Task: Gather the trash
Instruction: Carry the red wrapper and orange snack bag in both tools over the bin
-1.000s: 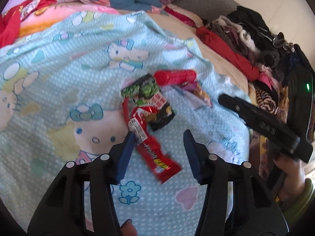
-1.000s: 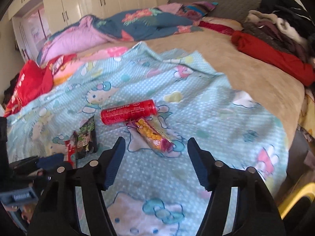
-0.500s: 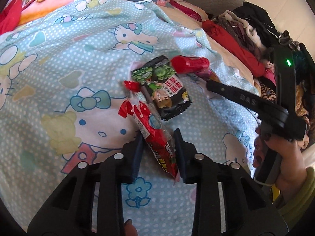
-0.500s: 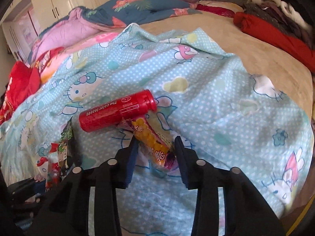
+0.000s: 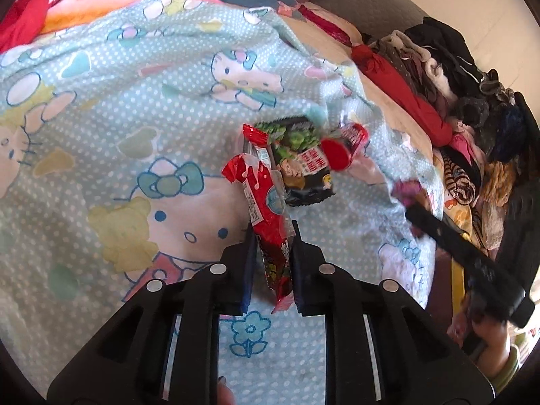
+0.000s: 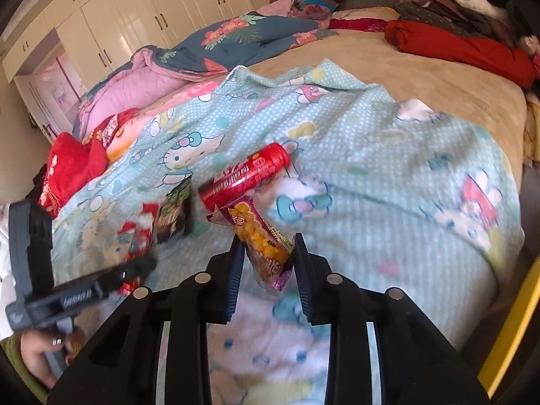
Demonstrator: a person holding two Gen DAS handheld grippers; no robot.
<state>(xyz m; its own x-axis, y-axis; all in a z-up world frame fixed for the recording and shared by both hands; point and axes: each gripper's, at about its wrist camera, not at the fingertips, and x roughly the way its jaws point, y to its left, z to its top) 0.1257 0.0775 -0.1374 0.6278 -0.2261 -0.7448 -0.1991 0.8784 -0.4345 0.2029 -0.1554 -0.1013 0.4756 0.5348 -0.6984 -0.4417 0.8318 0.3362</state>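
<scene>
Trash lies on a light blue cartoon-print blanket [image 5: 135,101]. My left gripper [image 5: 271,236] is closing its jaws, and both pads press on a long red snack wrapper [image 5: 265,202] whose free end sticks up off the blanket. Just beyond it lie a dark green snack packet [image 5: 303,165] and a red tube [image 5: 344,145]. My right gripper [image 6: 268,246] is also closing, its pads squeezing a yellow and purple snack packet [image 6: 261,236]. The red tube [image 6: 246,175] lies right behind that packet, with the dark packet [image 6: 175,212] to its left.
A pile of dark and red clothes [image 5: 438,77] fills the right side of the bed. Folded quilts [image 6: 209,47] and a red cushion [image 6: 71,165] lie at the far and left sides. White wardrobes [image 6: 141,27] stand behind. A yellow edge [image 6: 509,324] runs beside the bed.
Both grippers went from wide open to closed around their wrappers. The right gripper moved in over the yellow packet, and the left one over the red wrapper, whose free end has risen.
</scene>
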